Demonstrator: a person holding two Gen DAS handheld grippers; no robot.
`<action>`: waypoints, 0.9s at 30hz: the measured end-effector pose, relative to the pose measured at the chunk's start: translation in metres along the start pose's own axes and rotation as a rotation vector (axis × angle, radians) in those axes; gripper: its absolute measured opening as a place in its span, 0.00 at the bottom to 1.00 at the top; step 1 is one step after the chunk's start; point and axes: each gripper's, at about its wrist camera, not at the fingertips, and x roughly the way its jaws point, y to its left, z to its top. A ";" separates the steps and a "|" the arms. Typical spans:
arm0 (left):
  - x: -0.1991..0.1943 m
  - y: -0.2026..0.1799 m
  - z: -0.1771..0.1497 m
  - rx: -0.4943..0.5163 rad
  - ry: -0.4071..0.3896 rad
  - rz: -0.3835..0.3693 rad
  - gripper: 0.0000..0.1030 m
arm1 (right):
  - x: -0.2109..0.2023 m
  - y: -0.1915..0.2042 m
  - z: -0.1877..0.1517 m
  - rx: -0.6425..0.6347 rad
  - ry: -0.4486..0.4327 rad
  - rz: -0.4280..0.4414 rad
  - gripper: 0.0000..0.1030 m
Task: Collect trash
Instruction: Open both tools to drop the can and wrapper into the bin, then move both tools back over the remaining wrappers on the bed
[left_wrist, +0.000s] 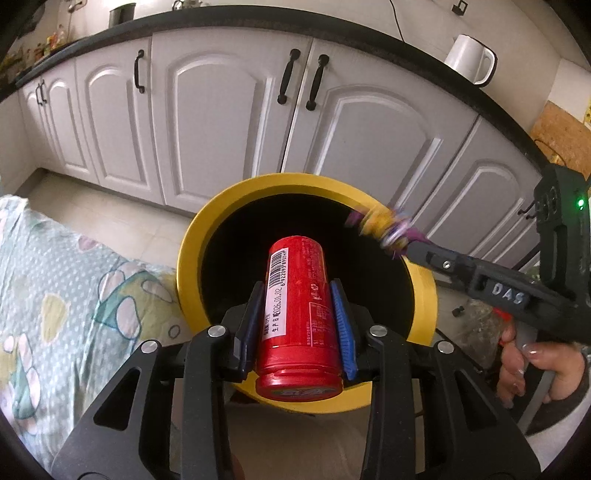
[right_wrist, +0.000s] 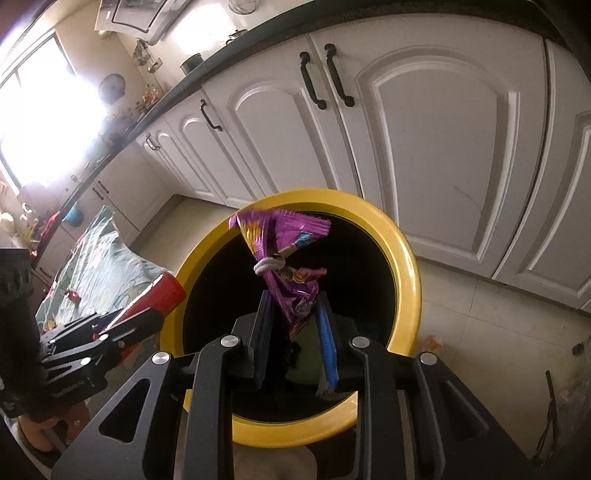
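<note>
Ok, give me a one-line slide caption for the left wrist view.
Left gripper holds a red can over the yellow bin while the right gripper brings in a purple wrapper.

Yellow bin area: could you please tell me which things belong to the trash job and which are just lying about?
Job:
left claw, shut on red can
right claw, shut on purple wrapper
yellow bin

Lying about:
white jug
patterned cloth

Glossy red can (left_wrist: 299, 317); crinkled shiny foil wrapper (right_wrist: 291, 258) (purple); smooth yellow bin rim (right_wrist: 402, 258).
</note>
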 end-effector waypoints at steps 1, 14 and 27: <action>0.000 0.000 0.001 0.002 -0.004 0.006 0.49 | -0.001 -0.002 0.001 0.013 -0.005 0.001 0.28; -0.033 0.017 -0.001 -0.059 -0.064 0.057 0.89 | -0.021 -0.005 0.006 0.051 -0.079 -0.018 0.55; -0.098 0.042 -0.009 -0.112 -0.179 0.196 0.89 | -0.036 0.038 0.007 -0.023 -0.122 0.014 0.64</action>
